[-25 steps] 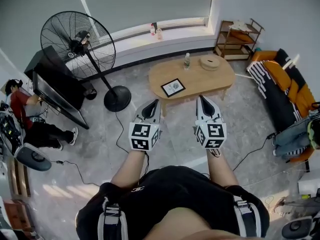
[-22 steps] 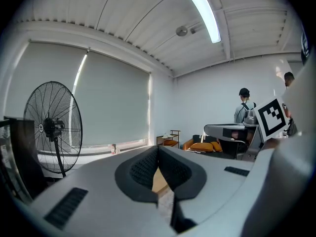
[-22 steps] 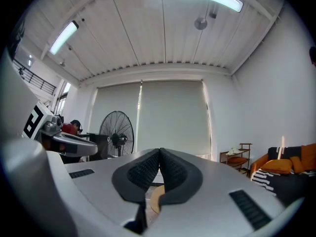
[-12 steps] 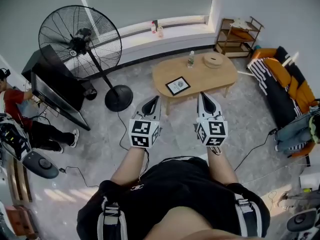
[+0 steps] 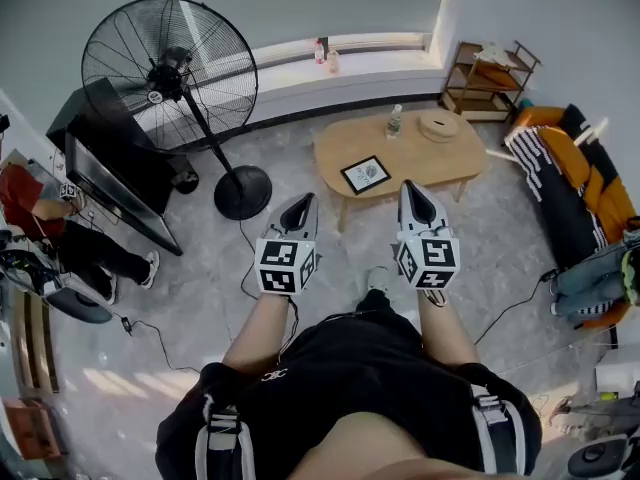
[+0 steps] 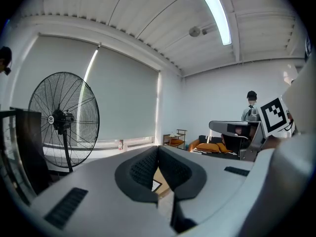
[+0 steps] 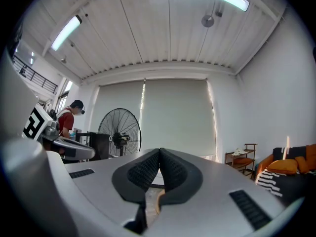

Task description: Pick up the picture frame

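A black picture frame point(image 5: 366, 174) with a white print lies flat on the near left part of the oval wooden coffee table point(image 5: 455, 160). My left gripper point(image 5: 302, 202) is shut with nothing in it and hangs over the floor, short of the table's left end. My right gripper point(image 5: 409, 188) is also shut and empty, its tip at the table's near edge, just right of the frame. In the left gripper view a corner of the frame point(image 6: 155, 185) shows below the closed jaws. In the right gripper view the frame is hidden.
A bottle point(image 5: 395, 121) and a round woven lid point(image 5: 439, 125) stand at the table's far side. A tall floor fan point(image 5: 180, 78) with a round base point(image 5: 243, 191) stands left, a dark screen point(image 5: 105, 183) beyond it. A sofa point(image 5: 575, 193) is right, a small shelf point(image 5: 497, 73) in the corner. Cables cross the floor.
The table and frame have shifted right and slightly farther up in the head view while both shut grippers stay ahead of the body; the fan now looms closer on the left.
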Action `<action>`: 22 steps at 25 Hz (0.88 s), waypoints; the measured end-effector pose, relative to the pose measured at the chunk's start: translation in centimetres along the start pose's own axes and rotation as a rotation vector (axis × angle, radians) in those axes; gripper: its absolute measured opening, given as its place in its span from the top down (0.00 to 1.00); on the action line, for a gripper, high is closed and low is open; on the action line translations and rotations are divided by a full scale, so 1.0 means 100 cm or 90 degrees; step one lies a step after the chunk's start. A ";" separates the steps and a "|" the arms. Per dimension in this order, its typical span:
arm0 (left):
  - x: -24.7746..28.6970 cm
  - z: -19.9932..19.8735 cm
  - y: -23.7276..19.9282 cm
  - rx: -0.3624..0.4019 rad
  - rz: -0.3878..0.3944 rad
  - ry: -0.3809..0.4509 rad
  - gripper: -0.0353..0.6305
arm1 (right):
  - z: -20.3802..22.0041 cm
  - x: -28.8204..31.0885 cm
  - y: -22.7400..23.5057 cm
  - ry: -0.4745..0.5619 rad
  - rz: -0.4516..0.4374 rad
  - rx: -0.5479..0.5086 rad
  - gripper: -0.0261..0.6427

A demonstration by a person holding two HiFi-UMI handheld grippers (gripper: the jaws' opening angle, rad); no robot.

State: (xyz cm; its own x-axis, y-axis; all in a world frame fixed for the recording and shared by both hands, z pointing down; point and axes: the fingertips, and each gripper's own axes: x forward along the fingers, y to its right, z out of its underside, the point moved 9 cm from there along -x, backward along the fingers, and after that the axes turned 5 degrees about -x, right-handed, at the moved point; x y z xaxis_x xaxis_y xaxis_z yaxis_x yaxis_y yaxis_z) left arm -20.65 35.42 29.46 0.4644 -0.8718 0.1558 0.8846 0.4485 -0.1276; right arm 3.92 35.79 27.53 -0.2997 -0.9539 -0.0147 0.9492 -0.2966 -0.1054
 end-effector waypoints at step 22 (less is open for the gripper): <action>0.278 -0.050 -0.012 0.030 -0.032 -0.043 0.91 | 0.034 0.231 0.190 -0.028 -0.032 0.038 0.94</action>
State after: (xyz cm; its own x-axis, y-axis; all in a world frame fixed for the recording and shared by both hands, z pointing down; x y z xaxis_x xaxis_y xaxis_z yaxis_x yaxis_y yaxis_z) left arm -9.01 9.70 29.05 0.4197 -0.8789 0.2266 0.9071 0.4147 -0.0715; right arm 15.37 8.01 28.53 -0.3439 -0.9384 0.0325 0.9375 -0.3451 -0.0456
